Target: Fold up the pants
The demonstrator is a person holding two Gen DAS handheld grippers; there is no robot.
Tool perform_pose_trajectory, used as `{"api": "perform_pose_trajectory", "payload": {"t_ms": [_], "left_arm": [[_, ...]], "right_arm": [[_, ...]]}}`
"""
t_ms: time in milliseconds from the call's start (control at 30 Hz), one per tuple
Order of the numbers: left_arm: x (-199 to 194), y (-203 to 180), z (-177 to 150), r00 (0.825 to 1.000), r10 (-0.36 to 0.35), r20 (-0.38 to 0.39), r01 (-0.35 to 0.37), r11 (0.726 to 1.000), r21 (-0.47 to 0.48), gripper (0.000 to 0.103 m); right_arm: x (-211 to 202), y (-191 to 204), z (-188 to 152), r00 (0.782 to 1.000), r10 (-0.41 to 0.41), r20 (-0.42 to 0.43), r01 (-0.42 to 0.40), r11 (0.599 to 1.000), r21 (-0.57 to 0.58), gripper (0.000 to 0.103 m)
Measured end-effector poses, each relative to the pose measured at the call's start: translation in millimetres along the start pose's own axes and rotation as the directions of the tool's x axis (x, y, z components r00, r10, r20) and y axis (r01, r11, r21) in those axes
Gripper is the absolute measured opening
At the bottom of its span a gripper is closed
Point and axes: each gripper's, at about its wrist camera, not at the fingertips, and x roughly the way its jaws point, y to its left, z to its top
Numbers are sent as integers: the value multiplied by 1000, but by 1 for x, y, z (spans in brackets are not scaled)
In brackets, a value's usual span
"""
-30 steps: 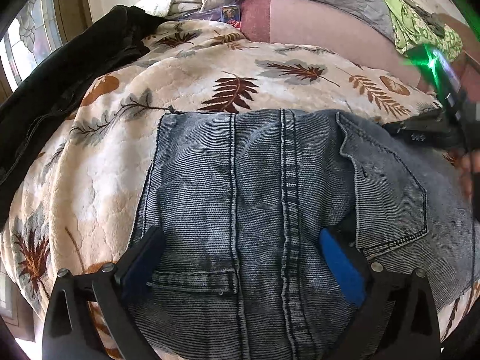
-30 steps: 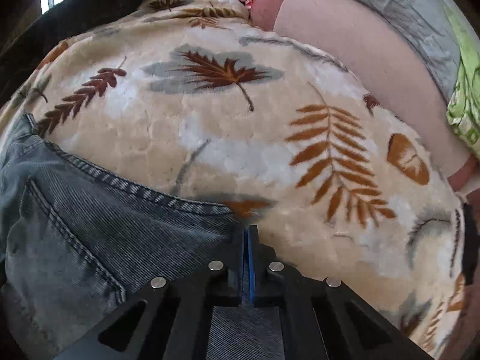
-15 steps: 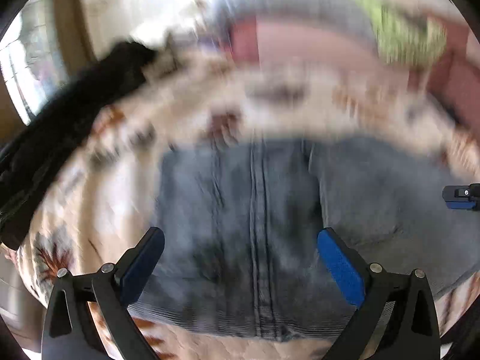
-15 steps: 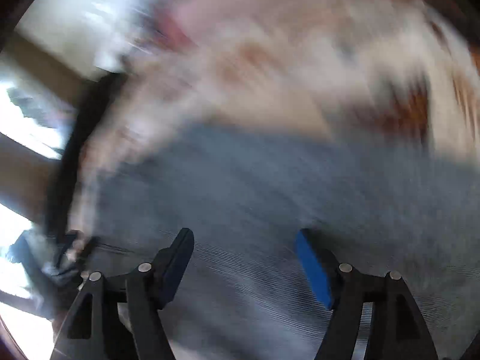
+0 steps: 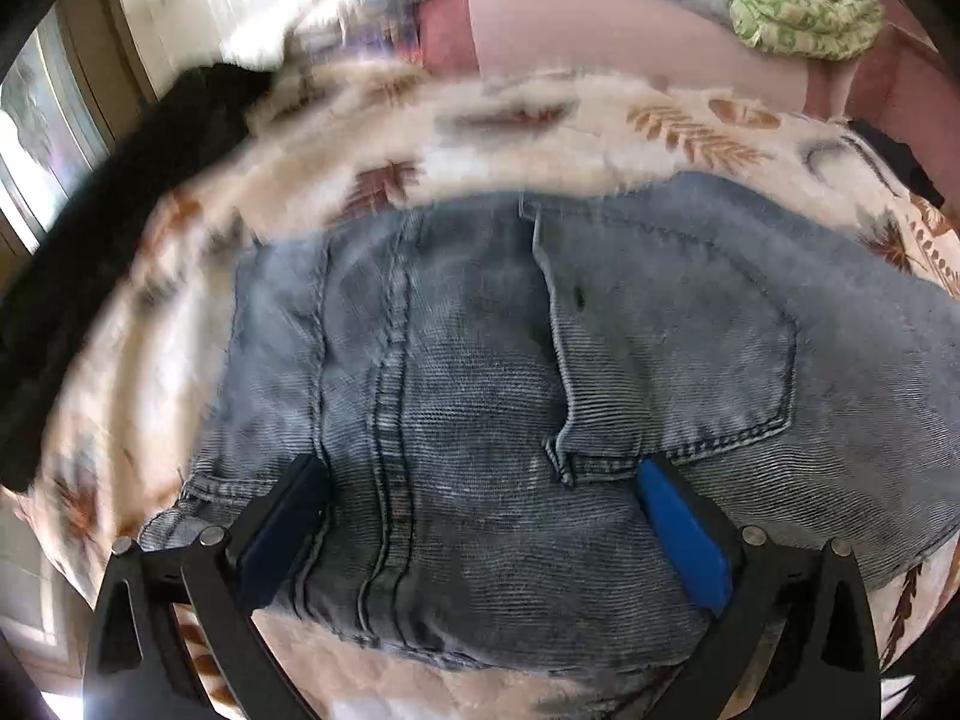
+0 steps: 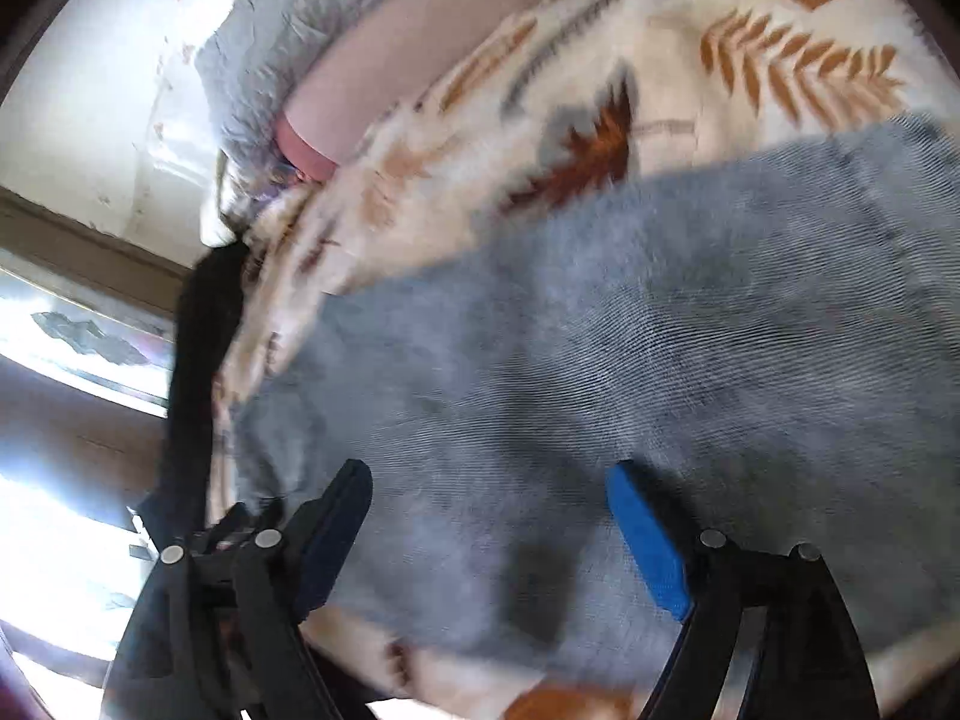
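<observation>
While both jaws gape, jeans (image 5: 480,372) beneath, ungripped.

The jeans (image 5: 480,372) are faded blue-grey denim with paler stitching, lying on a cream blanket (image 5: 600,120) printed with rust, ochre and grey leaves. Beyond are a black garment (image 5: 90,228), a pink sheet (image 5: 600,36) and a green-patterned cloth (image 5: 792,6). Both grippers' pads (image 6: 648,540) are bright blue on black frames.

One pair of jeans (image 5: 480,372), one leaf-print blanket (image 5: 600,120), one black garment (image 5: 90,228), one green cloth (image 5: 798,6) and two grippers (image 5: 480,516) (image 6: 489,528) are counted
</observation>
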Motion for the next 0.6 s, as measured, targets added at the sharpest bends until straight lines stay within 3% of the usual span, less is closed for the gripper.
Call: {"api": "perform_pose_trajectory", "payload": {"t_ms": [133,200,233,267,300,333,467,533,600], "left_arm": [[-36,0,8,992,-22,127,26,999,-31,103],[-42,-3,10,985,-60,161,68,997,-45,103],[-32,-6,9,988,-88,130,95,994,-52,103],[-19,-8,10,992,-97,78,101,994,-48,103],[10,-15,7,996,-73,-45,72,997,-30,103],[24,-18,4,994,-54,-93,53,998,-15,103],[-22,-16,12,995,-74,72,79,995,-57,103],[-43,-22,20,987,-75,143,81,996,-42,103],[-58,-30,29,977,-109,184,117,993,-31,103]], "right_arm": [[-47,5,-14,987,12,158,-4,999,-50,86],[-38,-31,-19,980,-75,183,69,997,36,96],[-22,-55,-20,980,-144,136,131,986,104,95],[-12,-73,-21,988,-103,117,87,987,134,94],[-19,-67,-21,986,-85,141,69,991,117,94],[-26,-60,-19,989,-73,126,58,992,115,94],[-81,-44,-32,967,5,256,-30,995,94,94],[-97,-60,-50,956,19,294,-76,980,182,94],[-95,-76,-66,959,39,280,-115,959,258,94]]}}
